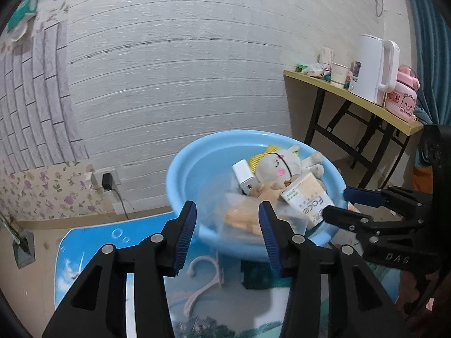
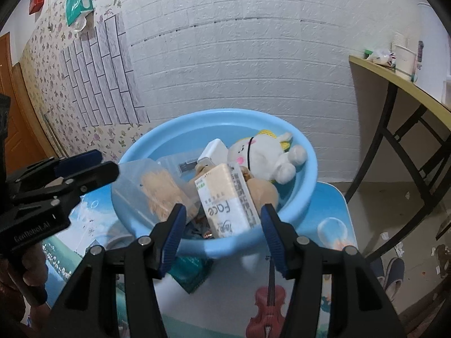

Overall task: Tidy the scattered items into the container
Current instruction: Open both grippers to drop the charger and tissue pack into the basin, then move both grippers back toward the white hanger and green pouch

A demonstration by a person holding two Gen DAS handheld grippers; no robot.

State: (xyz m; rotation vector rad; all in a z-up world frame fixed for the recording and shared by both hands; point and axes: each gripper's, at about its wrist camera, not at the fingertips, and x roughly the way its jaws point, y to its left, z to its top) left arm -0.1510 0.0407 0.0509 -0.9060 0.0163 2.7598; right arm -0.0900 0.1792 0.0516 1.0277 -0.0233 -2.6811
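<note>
A light blue basin (image 1: 180, 174) (image 2: 307, 163) stands on a small picture-printed table. It holds a white plush toy (image 1: 277, 166) (image 2: 262, 149), a white charger block (image 1: 243, 176) (image 2: 214, 149), a "Face" tissue pack (image 1: 307, 198) (image 2: 228, 205) and a clear bag of biscuits (image 1: 242, 219) (image 2: 160, 188). My left gripper (image 1: 227, 233) is open and empty at the basin's near rim. My right gripper (image 2: 222, 239) is open and empty, also at the near rim. A pink hanger (image 1: 205, 278) and a dark green packet (image 1: 259, 277) (image 2: 191, 271) lie on the table in front of the basin.
The table (image 1: 84, 242) (image 2: 332, 225) is small, with edges close to the basin. A yellow folding table (image 1: 352, 98) (image 2: 394, 76) stands to the right with a white kettle (image 1: 372, 67), cups and a pink container. A white brick wall is behind.
</note>
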